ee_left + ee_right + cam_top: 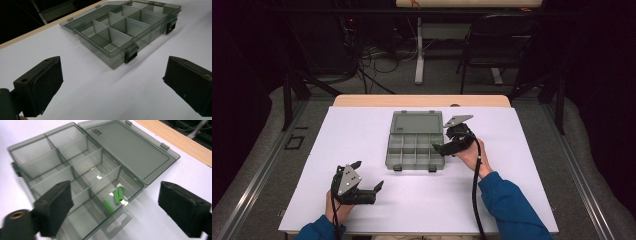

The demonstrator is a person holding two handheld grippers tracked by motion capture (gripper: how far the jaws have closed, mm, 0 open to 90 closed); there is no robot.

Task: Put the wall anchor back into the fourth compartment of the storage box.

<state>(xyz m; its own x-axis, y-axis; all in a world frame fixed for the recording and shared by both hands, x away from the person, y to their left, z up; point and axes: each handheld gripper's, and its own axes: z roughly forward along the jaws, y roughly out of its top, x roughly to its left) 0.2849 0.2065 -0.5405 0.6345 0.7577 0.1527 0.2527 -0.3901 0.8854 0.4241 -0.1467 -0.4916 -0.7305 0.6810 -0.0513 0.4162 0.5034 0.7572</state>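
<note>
Three small green plastic sticks (114, 198) lie loose in an end compartment of the smoky clear plastic organiser box (75, 173), lid flat open, on my white worktop (512, 150). My right gripper (117, 207) hangs spread just above them; my left gripper (364, 176), spread and holding nothing, rests nearer me.

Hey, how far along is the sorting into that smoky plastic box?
Done: the smoky clear compartment box lies open, three small green sticks in one corner compartment. In hand: nothing; right gripper open over that compartment, left gripper open, idle. Left: other compartments look empty; lid unclosed.
</note>
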